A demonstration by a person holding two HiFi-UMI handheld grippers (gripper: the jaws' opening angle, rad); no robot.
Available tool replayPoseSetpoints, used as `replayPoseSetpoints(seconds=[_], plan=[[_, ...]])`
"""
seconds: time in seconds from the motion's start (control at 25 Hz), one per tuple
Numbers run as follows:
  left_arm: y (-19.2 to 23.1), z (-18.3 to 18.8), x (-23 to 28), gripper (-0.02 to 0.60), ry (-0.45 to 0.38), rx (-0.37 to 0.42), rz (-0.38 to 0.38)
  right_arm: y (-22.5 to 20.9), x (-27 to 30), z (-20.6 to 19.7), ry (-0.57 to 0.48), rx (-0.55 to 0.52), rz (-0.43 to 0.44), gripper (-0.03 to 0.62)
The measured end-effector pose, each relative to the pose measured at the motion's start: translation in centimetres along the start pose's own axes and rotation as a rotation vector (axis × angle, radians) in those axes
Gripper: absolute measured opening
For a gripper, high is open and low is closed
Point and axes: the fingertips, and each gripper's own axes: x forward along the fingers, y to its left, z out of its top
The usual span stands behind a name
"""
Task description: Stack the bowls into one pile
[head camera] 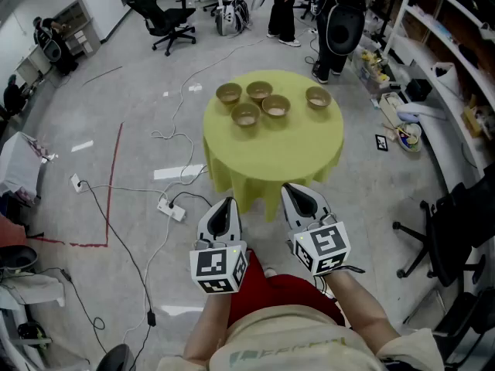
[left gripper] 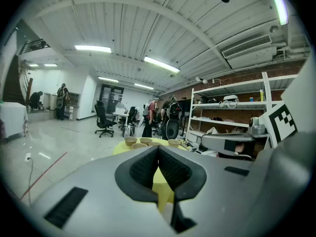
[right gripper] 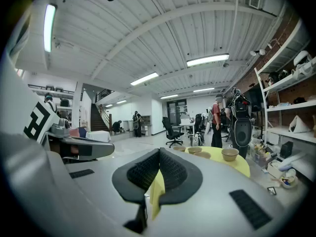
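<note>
Well ahead of my left gripper [head camera: 222,216] and right gripper [head camera: 301,202], both pressed together, empty, bowls [head camera: 276,105] stand unstacked; next, I think: approach, open.

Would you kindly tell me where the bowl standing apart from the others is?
Head view: the lone bowl sits far right on the yellow table, apart from the four clustered bowls to its left.

Five bowls [head camera: 259,91] on table [head camera: 278,157], far half: four clustered left, one apart right.

Left gripper [head camera: 225,205], right gripper [head camera: 293,191]: jaws together.
</note>
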Motion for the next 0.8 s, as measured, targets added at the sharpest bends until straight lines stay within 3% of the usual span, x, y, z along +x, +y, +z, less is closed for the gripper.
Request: replayPoseSetpoints(seconds=[0.28,0.52,0.8], plan=[[-0.7,1.1,-0.3,0.023,-0.042,-0.017,-0.049,-0.2,-0.7,0.0,-0.002,0.03,-0.009,0.035],[-1.1,1.0,0.0,0.023,-0.024,-0.011,-0.057,-0.8,-0.9,0.5,-0.02,0.045,-0.017,0.037],[-0.9,1.5,1.6,0.023,-0.023,-0.083,-0.069,-2.7,-0.6,1.5,-0.048,0.027,-0.041,0.037]])
